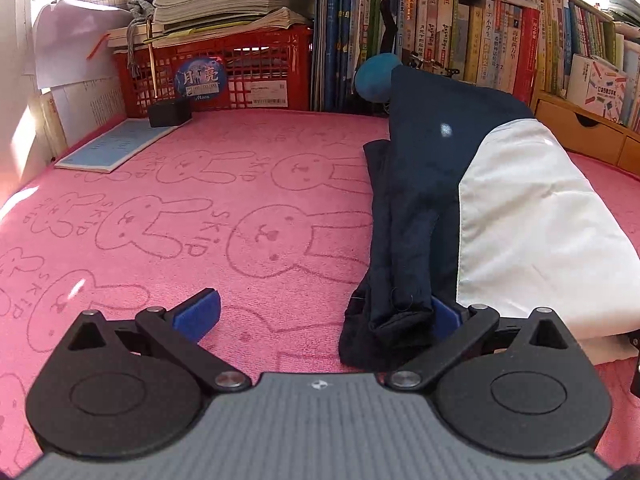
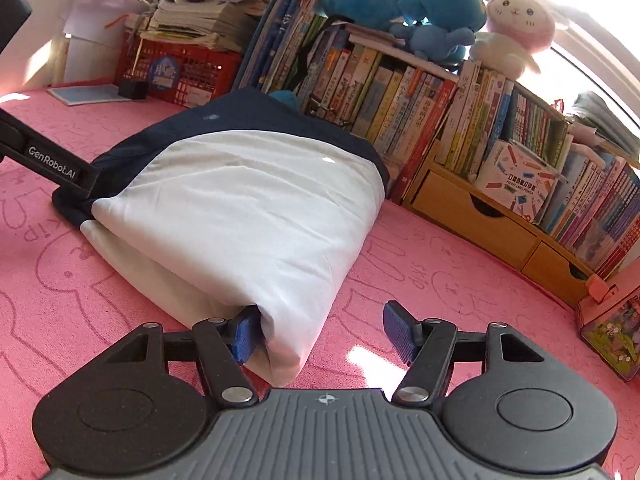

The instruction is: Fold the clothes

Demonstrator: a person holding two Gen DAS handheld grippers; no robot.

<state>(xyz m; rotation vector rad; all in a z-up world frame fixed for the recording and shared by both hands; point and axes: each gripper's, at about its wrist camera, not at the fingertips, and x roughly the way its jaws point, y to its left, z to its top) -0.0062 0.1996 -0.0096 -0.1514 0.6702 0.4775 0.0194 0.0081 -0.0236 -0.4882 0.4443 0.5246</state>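
pink rabbit-print cloth covers the surface, walled at the back by a red crate and a row of books. on it lies the navy and white garment, doubled over into a thick bundle. our left gripper stands with jaws wide apart, its right finger against the garment's dark hem. our right gripper is likewise spread, its left finger tucked at the white fold's near corner. whether this fold is mid-way or nearly done, we cannot tell. any grip should take all layers together at both corners, level. open room lies on the left; books and a wooden drawer unit crowd the right.
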